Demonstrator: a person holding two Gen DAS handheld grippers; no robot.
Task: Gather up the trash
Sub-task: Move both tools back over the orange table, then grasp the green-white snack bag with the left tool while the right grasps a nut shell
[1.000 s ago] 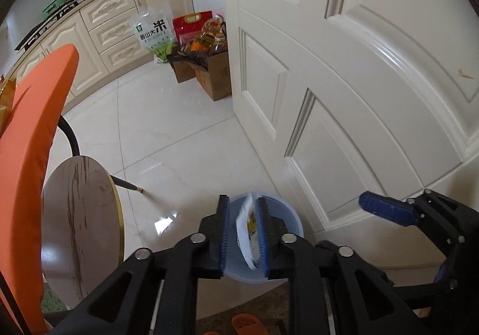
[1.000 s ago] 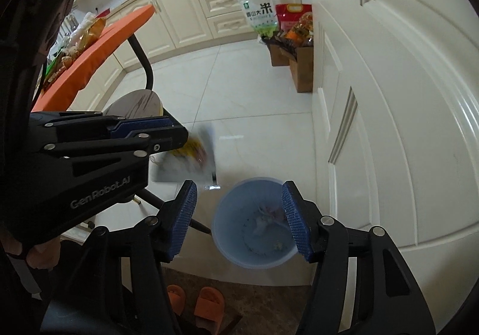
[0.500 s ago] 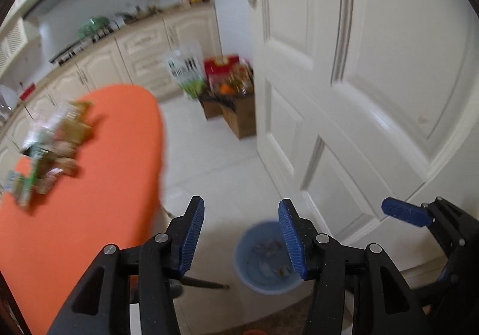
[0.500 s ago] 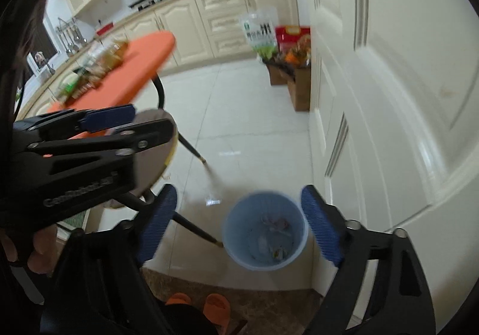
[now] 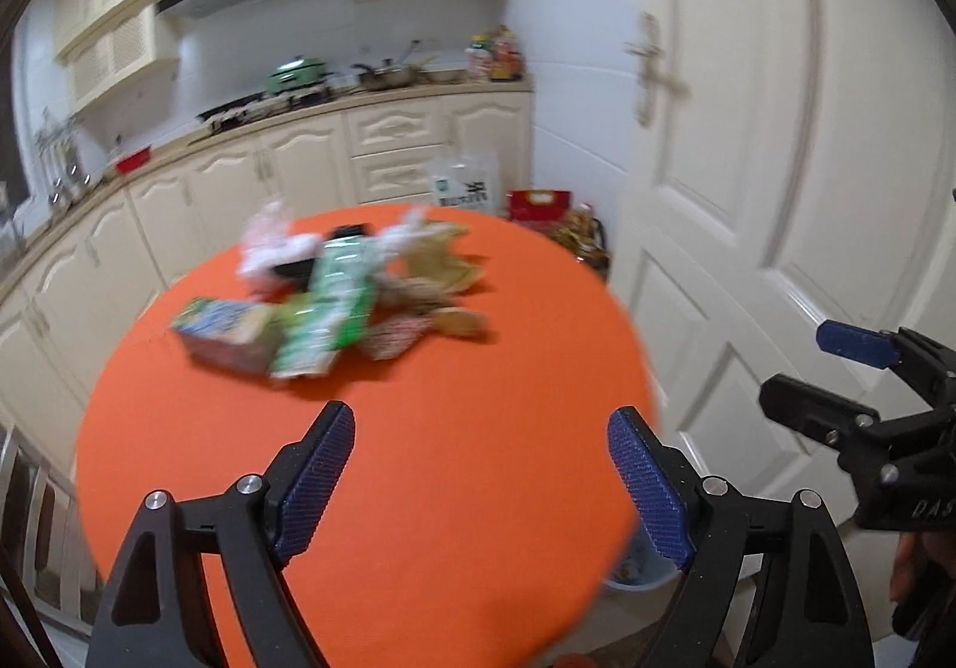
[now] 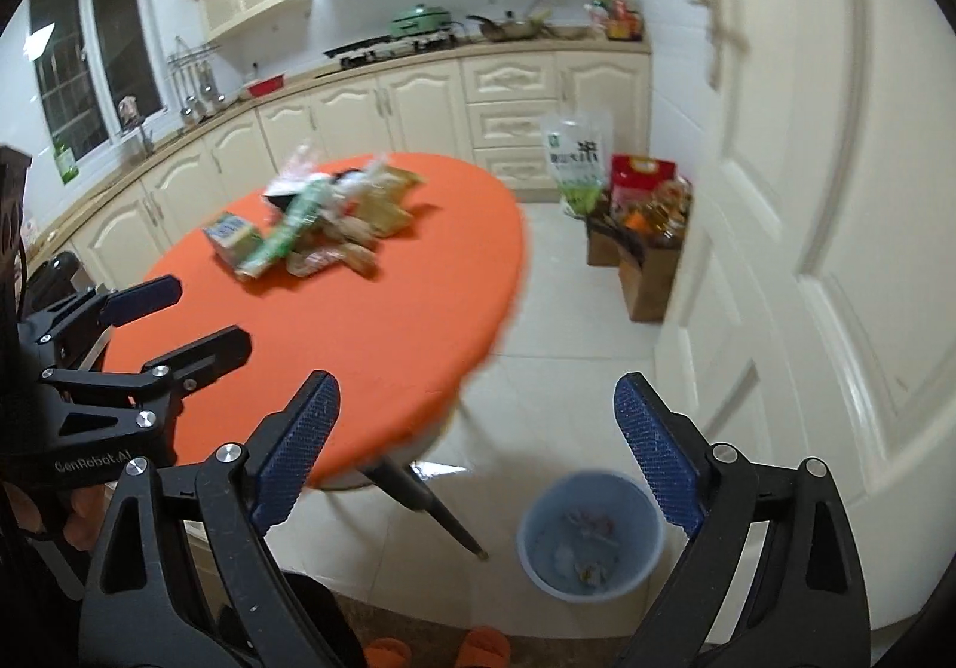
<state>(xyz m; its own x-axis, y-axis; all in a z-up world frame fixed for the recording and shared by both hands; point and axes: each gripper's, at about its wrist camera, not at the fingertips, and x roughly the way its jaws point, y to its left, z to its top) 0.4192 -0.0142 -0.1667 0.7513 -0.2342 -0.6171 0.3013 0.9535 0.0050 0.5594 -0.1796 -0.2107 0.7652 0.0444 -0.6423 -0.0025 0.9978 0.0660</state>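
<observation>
A pile of trash (image 5: 334, 297) (image 6: 310, 232), made of wrappers, cartons and crumpled paper, lies on the far half of the round orange table (image 5: 430, 489) (image 6: 388, 321). My left gripper (image 5: 481, 429) hovers over the table's near part, well short of the pile; its jaws are opening and nothing is between them. My right gripper (image 6: 475, 393) hangs to the right of the table edge, above the floor, its jaws opening wide and empty. The blue bin (image 6: 588, 533) stands on the floor below it with scraps inside; the table hides most of the bin (image 5: 639, 578) in the left wrist view.
A white panelled door (image 6: 836, 190) runs along the right. Cardboard boxes of groceries (image 6: 645, 250) and a rice bag (image 6: 576, 160) stand by it. A black table leg (image 6: 430, 506) slants toward the bin. Orange slippers (image 6: 478, 647) lie near. Cream cabinets line the back.
The left gripper let go of the wrapper over the bin and opened. Both grippers rose and swung from the bin up to the orange table. The right jaws spread wider.
</observation>
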